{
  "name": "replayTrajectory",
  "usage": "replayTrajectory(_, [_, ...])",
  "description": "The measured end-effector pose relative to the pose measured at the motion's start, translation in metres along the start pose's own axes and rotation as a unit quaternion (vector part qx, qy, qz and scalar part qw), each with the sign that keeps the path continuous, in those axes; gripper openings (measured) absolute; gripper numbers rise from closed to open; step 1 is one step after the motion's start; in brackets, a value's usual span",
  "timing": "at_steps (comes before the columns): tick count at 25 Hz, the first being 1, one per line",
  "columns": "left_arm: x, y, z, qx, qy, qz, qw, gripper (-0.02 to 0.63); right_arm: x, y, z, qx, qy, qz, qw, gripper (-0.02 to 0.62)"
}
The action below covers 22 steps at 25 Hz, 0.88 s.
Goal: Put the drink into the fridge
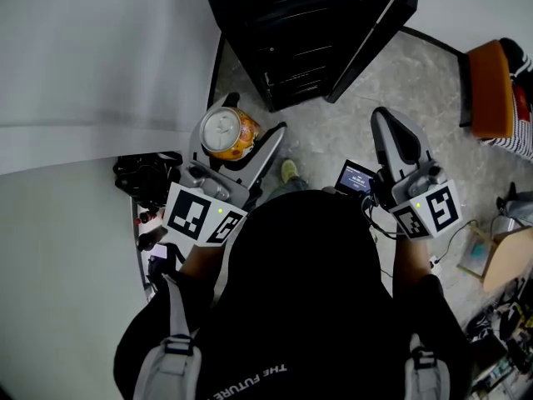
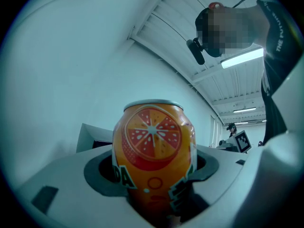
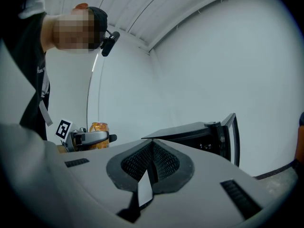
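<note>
between the jaws of the left gripper (image 1: 239, 136) sits the drink can (image 1: 226, 131), an orange soda, upright with its silver top facing up, i'd guess so it can go in standing. the jaws are spread wide, but only because the can fills them, and the curved pads hug both its sides. it's held up over the floor (image 1: 333, 132), just short of the black fridge (image 1: 300, 48). the fridge door (image 1: 383, 23) stands open on the right side, which looks like it gives the can a straight way in. right gripper (image 1: 390, 123) is pinched closed on nothing, level beside the other one, probably free for the door. can isn't inside yet, so i'd call this mid-carry.
</note>
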<state>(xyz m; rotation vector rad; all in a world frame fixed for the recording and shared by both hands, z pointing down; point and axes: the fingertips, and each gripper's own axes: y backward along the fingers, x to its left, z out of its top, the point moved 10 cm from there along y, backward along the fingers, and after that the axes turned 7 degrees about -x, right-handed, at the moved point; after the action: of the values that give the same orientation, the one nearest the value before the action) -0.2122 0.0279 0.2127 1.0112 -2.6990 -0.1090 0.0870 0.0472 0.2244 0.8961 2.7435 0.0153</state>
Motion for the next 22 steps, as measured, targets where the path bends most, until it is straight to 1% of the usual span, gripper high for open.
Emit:
replayTrajectory(3, [0.011,-0.002,-0.001,0.002,-0.005,-0.002,1.0000,0.341,0.003,-0.013,-0.002,-0.010,-0.013,0.003,1.000,0.014])
replayTrajectory(6, [0.018,-0.003,-0.001,0.002,-0.002,0.000,1.0000,0.341,0.005,-0.023,-0.001,-0.014,-0.019,0.005,1.000,0.014])
replayTrajectory(9, [0.023,-0.002,0.000,-0.002,-0.001,-0.002,1.0000,0.341,0.007,-0.028,-0.001,-0.010,-0.014,0.004,1.000,0.014])
replayTrajectory(14, [0.030,0.002,-0.001,-0.005,0.000,-0.002,1.0000,0.341,0.006,-0.028,-0.004,0.010,0.012,-0.004,1.000,0.014])
replayTrajectory(17, [0.032,0.001,0.000,-0.009,0.001,0.000,1.0000,0.341,0.008,-0.033,-0.001,0.002,0.004,-0.002,1.000,0.014])
replayTrajectory(20, [0.033,0.002,-0.001,-0.008,0.002,0.002,1.0000,0.341,0.006,-0.032,-0.003,0.007,0.012,-0.004,1.000,0.014])
replayTrajectory(22, [0.032,0.002,-0.002,-0.006,0.002,0.001,1.0000,0.341,0.008,-0.033,-0.003,0.004,0.007,-0.002,1.000,0.014])
